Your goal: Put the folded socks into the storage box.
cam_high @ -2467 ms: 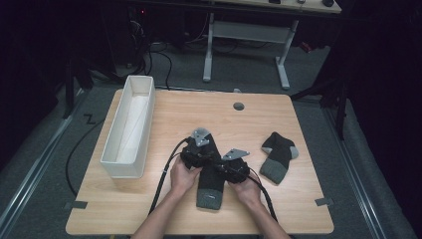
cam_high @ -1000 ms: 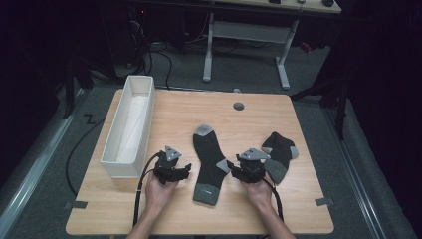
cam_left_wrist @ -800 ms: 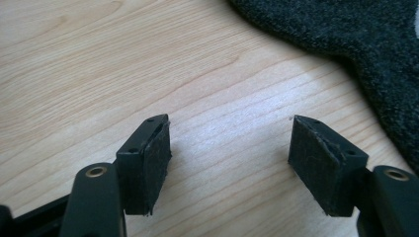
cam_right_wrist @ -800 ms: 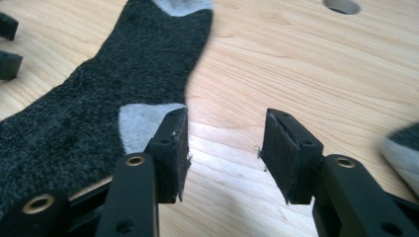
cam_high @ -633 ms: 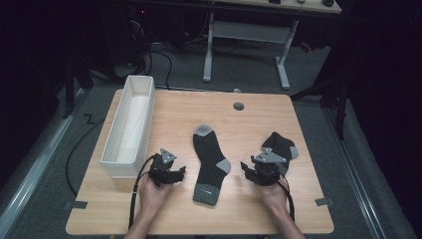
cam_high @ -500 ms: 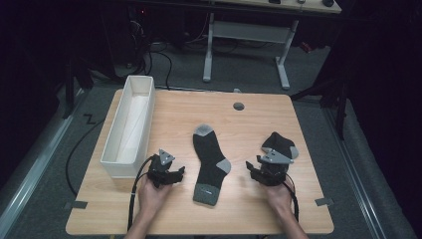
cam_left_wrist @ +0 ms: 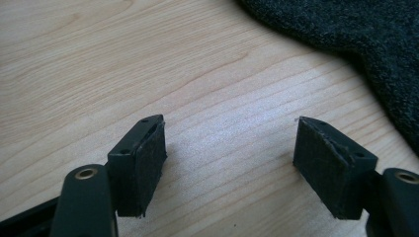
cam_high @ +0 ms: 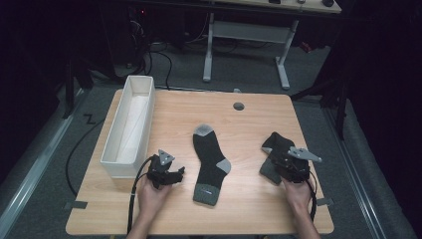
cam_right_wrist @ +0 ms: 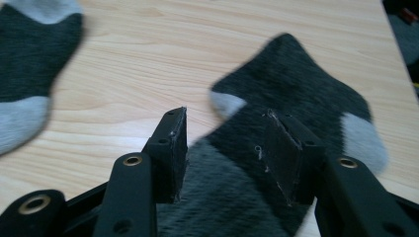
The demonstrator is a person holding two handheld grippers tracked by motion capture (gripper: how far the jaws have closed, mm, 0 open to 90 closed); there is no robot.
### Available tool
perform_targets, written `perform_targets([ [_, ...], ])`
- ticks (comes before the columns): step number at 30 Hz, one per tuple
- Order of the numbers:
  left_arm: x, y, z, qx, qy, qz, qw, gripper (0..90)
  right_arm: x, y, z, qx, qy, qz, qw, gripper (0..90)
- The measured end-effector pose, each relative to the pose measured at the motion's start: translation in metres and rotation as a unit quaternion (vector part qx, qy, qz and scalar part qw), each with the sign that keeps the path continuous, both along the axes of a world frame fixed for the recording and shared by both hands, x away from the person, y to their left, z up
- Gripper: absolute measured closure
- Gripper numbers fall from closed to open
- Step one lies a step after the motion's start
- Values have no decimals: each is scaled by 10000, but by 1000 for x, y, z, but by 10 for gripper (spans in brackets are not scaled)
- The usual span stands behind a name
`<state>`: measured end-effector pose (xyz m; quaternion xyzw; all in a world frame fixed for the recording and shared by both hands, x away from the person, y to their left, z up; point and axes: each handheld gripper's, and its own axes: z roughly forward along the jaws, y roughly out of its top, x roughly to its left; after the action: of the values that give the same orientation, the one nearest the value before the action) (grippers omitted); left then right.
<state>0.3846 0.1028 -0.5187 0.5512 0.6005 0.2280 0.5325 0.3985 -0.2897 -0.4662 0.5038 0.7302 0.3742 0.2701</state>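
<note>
Bin (cam_high: 128, 124), long, white and open-topped, runs along the table's (cam_high: 169, 107) left edge, its inside mostly shaded. Just off its near end, the left gripper (cam_high: 180, 173) sits low over bare wood; in the left gripper view (cam_left_wrist: 230, 153) its jaws stand wide apart with only tabletop between them, having just been opening, and a dark knit edge of the flat sock (cam_left_wrist: 356, 44) is cut off at the upper right corner. That flat sock (cam_high: 211, 162) lies stretched out at the table's middle, grey toe away from the person, grey heel to its right, cuff toward the near edge. Clear wood lies on both sides of it, and behind it up to a small round grommet (cam_high: 239, 106). Farther right, the crumpled sock (cam_high: 275, 152) lies folded near the right edge, partly covered by the right gripper (cam_high: 280, 164). In the blurred right gripper view (cam_right_wrist: 225, 148), the jaws stand parted above the dark fabric (cam_right_wrist: 296, 94), having just been closing somewhat; whether the pads touch it cannot be told. Little room remains between this sock and the table's right edge.
</note>
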Motion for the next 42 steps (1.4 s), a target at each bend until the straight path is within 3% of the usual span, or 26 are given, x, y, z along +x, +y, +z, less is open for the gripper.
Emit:
perform_targets([
  [6, 0, 0, 0, -13, 2, -4, 10000, 285, 8, -14, -3, -44, 117, -314, 9994, 509],
  [15, 0, 0, 0, -3, 2, -7, 10000, 284, 20, -13, -6, -21, 111, -410, 9991, 477],
  [16, 0, 0, 0, -5, 1, -6, 10000, 284, 27, -13, -10, -49, 253, -418, 9988, 457],
  [24, 0, 0, 0, -12, 3, -7, 10000, 283, 37, -11, -24, -87, 579, -431, 9973, 441],
  [27, 0, 0, 0, -4, 2, -8, 10000, 283, 38, -11, -32, -246, 624, -358, 9971, 505],
  [28, 0, 0, 0, -3, 3, -8, 10000, 283, 37, -10, -32, -352, 582, -339, 9971, 556],
  [29, 0, 0, 0, -3, 3, -8, 10000, 283, 36, -11, -30, -443, 638, -256, 9966, 684],
  [33, 0, 0, 0, -2, 3, -8, 10000, 283, 35, -16, -27, -311, 731, -227, 9966, 752],
  [37, 0, 0, 0, -6, 2, -6, 10000, 282, 32, -15, -23, -241, 652, -187, 9974, 767],
  [42, 0, 0, 0, -6, 2, -6, 10000, 282, 22, -10, 2, -101, 257, 83, 9996, 774],
])
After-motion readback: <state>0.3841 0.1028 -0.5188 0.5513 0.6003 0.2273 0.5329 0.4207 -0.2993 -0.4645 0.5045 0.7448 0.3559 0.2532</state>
